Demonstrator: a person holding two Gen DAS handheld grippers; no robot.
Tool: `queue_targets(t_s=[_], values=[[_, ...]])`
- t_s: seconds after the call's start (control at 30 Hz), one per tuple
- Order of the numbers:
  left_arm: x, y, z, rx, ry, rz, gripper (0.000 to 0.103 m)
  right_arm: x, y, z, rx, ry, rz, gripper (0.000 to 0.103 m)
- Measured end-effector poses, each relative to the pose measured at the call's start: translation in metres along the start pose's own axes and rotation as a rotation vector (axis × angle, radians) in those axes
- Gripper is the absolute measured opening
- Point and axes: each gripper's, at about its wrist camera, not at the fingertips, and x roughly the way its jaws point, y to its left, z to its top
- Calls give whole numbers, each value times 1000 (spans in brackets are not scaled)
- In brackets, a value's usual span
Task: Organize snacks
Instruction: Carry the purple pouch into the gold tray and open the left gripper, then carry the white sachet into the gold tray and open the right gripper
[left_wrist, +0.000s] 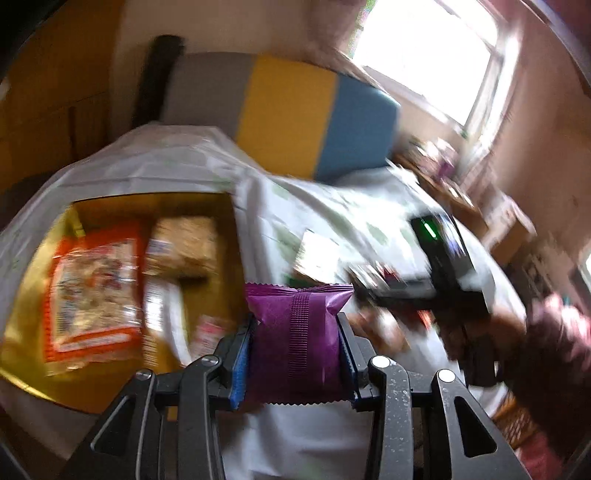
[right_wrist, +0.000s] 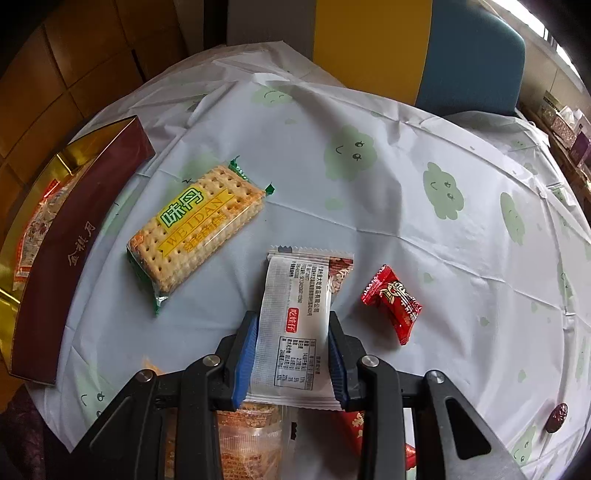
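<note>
My left gripper (left_wrist: 295, 343) is shut on a purple snack packet (left_wrist: 297, 339), held above the table beside a gold-lined box (left_wrist: 22, 350). The box holds an orange packet (left_wrist: 92, 291) and a tan biscuit packet (left_wrist: 184, 247). My right gripper (right_wrist: 291, 354) is shut on a white snack sachet (right_wrist: 295, 325) over the white tablecloth (right_wrist: 406, 221). A Weidan cracker packet (right_wrist: 195, 229) lies to its left, a red candy (right_wrist: 393, 302) to its right. The box's dark red wall (right_wrist: 74, 240) is at far left. The right gripper's body (left_wrist: 443, 266) shows in the left wrist view.
More wrapped snacks lie under my right gripper (right_wrist: 243, 439). A small dark red sweet (right_wrist: 557, 415) sits near the table's right edge. A grey, yellow and blue chair back (left_wrist: 288, 114) stands behind the table. Boxes stand on shelves at the right (right_wrist: 569, 129).
</note>
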Motion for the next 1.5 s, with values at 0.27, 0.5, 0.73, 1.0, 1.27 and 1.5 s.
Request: queue_targets(t_s=[0.27, 0.5, 0.73, 1.0, 1.27, 1.5], values=[[0, 77, 27, -246, 28, 43, 42, -3, 7, -6, -15, -8, -18, 35], [31, 84, 33, -291, 80, 13, 56, -6, 7, -4, -18, -6, -26, 35], [38, 79, 23, -270, 104, 77, 61, -6, 7, -3, -12, -4, -35, 35], [24, 56, -11, -126, 112, 238, 60, -5, 8, -3, -8, -10, -44, 35], [2, 43, -18, -68, 66, 299, 61, -7, 13, -6, 11, -28, -85, 35], [-7, 42, -22, -59, 52, 317, 61, -10, 11, -7, 83, -39, -101, 33]])
